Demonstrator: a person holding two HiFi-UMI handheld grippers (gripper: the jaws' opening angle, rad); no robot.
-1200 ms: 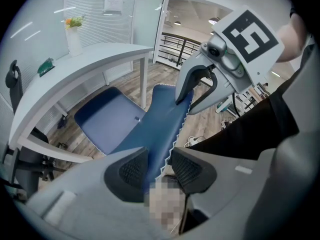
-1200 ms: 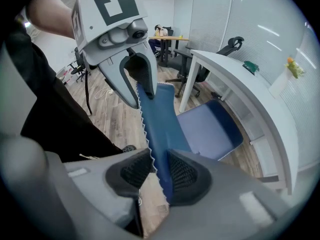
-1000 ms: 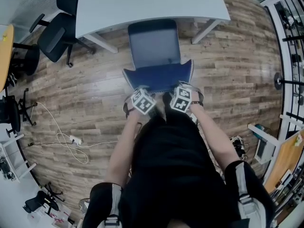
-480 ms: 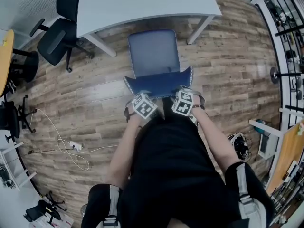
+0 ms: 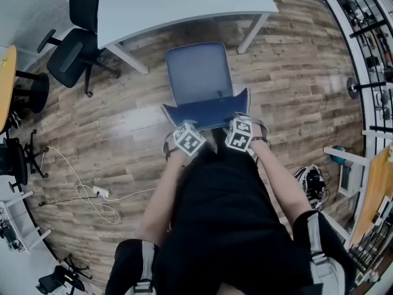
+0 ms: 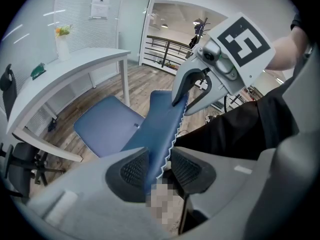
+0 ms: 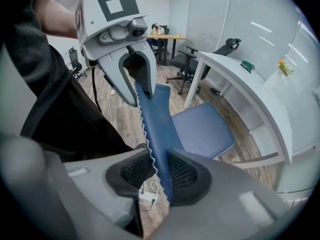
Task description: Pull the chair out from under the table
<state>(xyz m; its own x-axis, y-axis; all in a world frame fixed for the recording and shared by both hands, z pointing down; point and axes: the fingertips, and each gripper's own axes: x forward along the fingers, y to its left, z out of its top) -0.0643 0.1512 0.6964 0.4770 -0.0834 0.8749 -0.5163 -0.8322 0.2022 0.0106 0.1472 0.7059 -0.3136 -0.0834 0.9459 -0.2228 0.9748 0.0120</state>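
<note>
Nearby: table (image 5: 184,2), black chair (image 5: 70,53), power strip (image 5: 101,193).

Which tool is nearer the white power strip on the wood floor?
Left. The left tool grips the blue chair backrest on the side toward the white power strip; the right tool grips it on the far side.

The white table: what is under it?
Under the white table only its slanted legs and wood floor show; the blue chair stands clear of its edge. The tabletop covers the rest from above.
</note>
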